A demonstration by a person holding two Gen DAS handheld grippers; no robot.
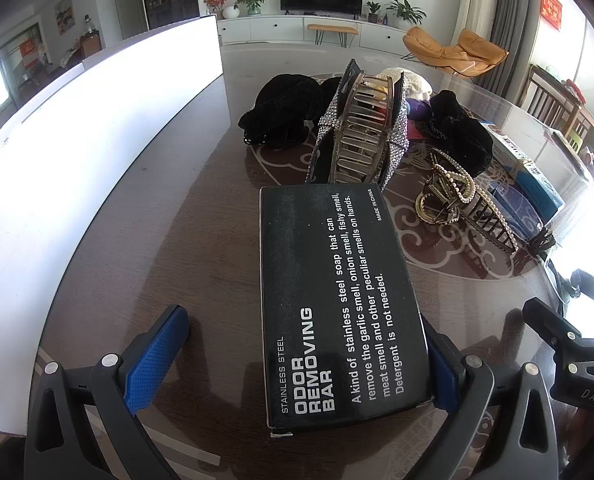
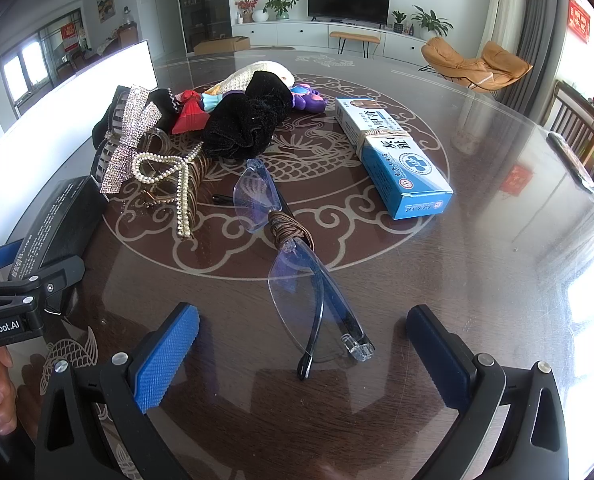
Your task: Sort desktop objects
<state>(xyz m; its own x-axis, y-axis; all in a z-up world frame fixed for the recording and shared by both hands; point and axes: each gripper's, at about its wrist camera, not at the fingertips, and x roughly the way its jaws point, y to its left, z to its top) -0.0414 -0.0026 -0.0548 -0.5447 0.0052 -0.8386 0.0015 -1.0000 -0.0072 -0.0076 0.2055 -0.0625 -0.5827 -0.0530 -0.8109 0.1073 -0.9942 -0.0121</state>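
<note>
A black box marked "Odor Removing Bar" (image 1: 337,304) lies on the table between the fingers of my open left gripper (image 1: 301,356). Its right edge touches the right finger; a gap separates it from the left finger (image 1: 157,356). The box also shows at the left of the right wrist view (image 2: 57,224). My right gripper (image 2: 303,354) is open around the near end of folded blue-tinted glasses (image 2: 297,276), not touching them. Beyond lie a rhinestone claw clip (image 1: 361,128), a pearl claw clip (image 2: 169,184), black scrunchies (image 2: 245,124) and a blue medicine box (image 2: 393,160).
A white box (image 1: 81,152) stands along the table's left side. A red item (image 2: 191,114), a purple toy (image 2: 309,98) and a cream knitted piece (image 2: 257,74) sit behind the scrunchies. The round glass-topped table (image 2: 497,240) extends right; chairs stand beyond it.
</note>
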